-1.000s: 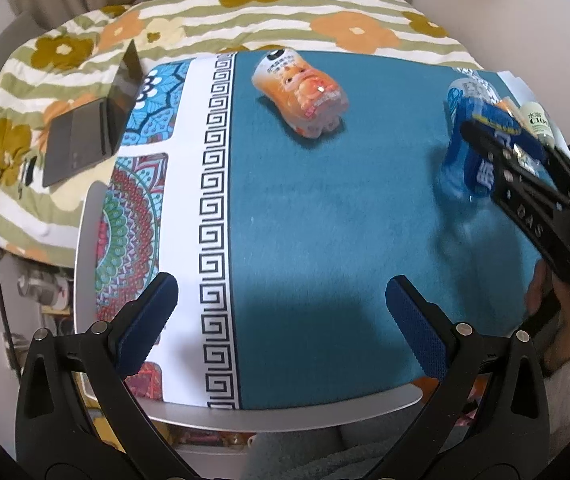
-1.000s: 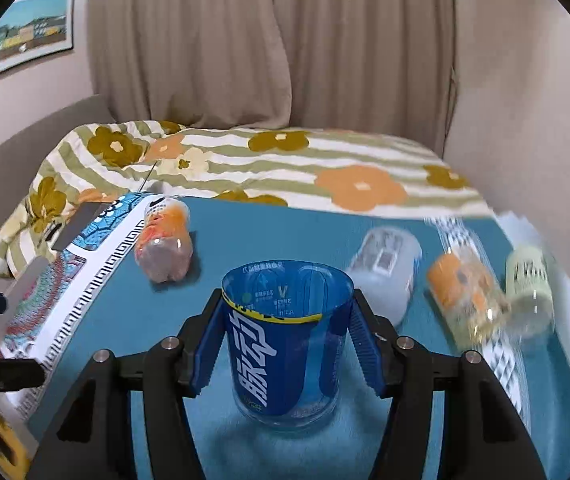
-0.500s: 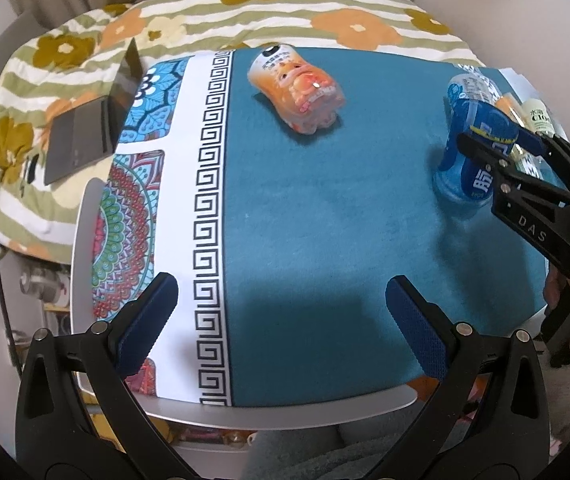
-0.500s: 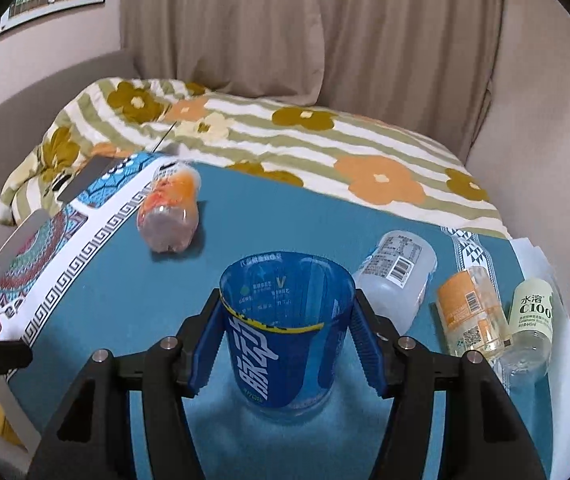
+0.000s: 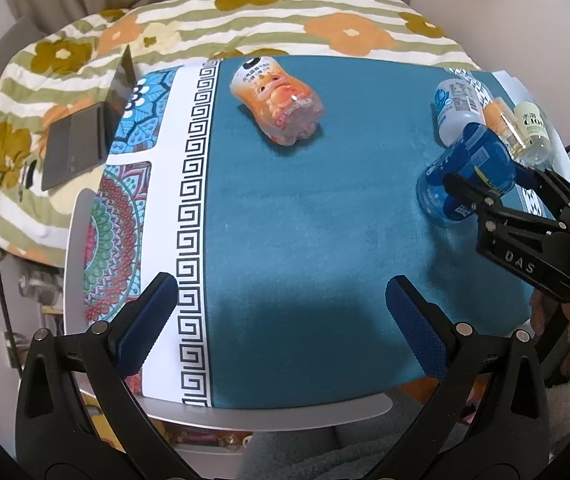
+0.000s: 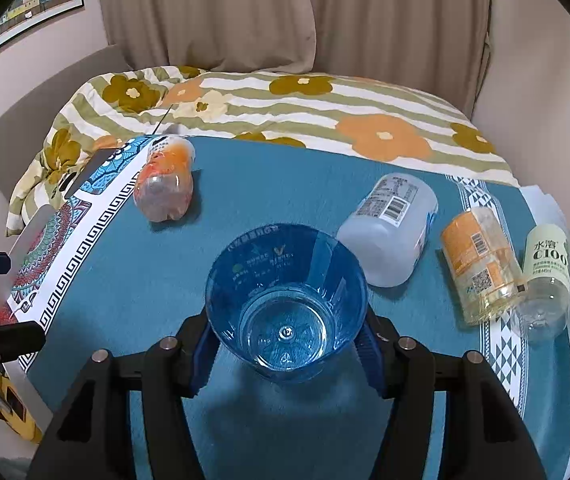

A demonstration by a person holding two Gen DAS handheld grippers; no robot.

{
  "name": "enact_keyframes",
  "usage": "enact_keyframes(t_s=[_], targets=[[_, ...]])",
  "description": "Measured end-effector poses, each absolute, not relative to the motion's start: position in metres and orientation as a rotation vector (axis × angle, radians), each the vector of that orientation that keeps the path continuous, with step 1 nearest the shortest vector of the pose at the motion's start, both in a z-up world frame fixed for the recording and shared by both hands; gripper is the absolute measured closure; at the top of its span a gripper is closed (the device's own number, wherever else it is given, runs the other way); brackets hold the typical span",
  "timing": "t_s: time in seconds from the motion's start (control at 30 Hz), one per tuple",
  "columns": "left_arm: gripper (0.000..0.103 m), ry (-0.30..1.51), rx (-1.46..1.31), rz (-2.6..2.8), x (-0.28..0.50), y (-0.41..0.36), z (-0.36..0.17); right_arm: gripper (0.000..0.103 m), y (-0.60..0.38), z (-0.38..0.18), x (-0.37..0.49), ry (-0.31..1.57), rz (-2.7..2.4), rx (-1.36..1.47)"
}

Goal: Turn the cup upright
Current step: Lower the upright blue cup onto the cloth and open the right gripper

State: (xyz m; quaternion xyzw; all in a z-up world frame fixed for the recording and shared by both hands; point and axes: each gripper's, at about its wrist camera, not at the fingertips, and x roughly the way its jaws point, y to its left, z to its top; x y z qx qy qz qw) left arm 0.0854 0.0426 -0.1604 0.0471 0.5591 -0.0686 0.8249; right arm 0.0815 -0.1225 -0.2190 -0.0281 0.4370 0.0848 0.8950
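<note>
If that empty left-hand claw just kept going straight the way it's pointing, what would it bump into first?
Probably the teal tablecloth itself: the open left gripper points downward at bare cloth. Further along that line lies the orange bottle on its side, but depth is hard to judge through this fisheye view.

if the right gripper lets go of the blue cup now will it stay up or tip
Probably stays up: the blue cup stands mouth-up on the teal cloth, held in the right gripper. It looks thin, empty plastic, wider at the rim, so likely light and easily knocked over.

Cloth-covered table (image 5: 285,220); bottles (image 6: 393,228), seemingly empty.
</note>
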Motion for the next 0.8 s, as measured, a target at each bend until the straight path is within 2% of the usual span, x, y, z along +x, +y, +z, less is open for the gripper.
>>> enact_keyframes(t_s=[0.03, 0.1, 0.17, 0.2, 0.23, 0.27, 0.6, 0.8], targets=[[0.000, 1.185, 0.099, -0.143, 0.085, 0.042, -0.159, 0.022, -0.124, -0.217, 0.081, 0.898, 0.179, -0.047], [0.000, 1.173, 0.094, -0.136, 0.083, 0.040, -0.153, 0.014, -0.129, -0.211, 0.079, 0.875, 0.194, -0.024], [0.000, 1.159, 0.084, -0.129, 0.081, 0.040, -0.146, 0.012, -0.133, -0.202, 0.076, 0.864, 0.198, -0.014], [0.000, 1.151, 0.077, -0.126, 0.079, 0.039, -0.142, 0.009, -0.135, -0.199, 0.075, 0.864, 0.199, -0.013], [0.000, 1.141, 0.069, -0.124, 0.078, 0.038, -0.136, 0.002, -0.137, -0.194, 0.074, 0.864, 0.197, -0.014], [0.000, 1.131, 0.062, -0.123, 0.077, 0.037, -0.130, 0.000, -0.141, -0.185, 0.070, 0.859, 0.193, -0.013], [0.000, 0.981, 0.034, -0.127, 0.054, 0.017, -0.056, 0.000, -0.174, -0.103, 0.029, 0.908, 0.127, 0.029], [0.000, 0.925, 0.054, -0.111, 0.038, 0.008, -0.038, 0.000, -0.186, -0.084, 0.011, 0.958, 0.047, 0.012]])
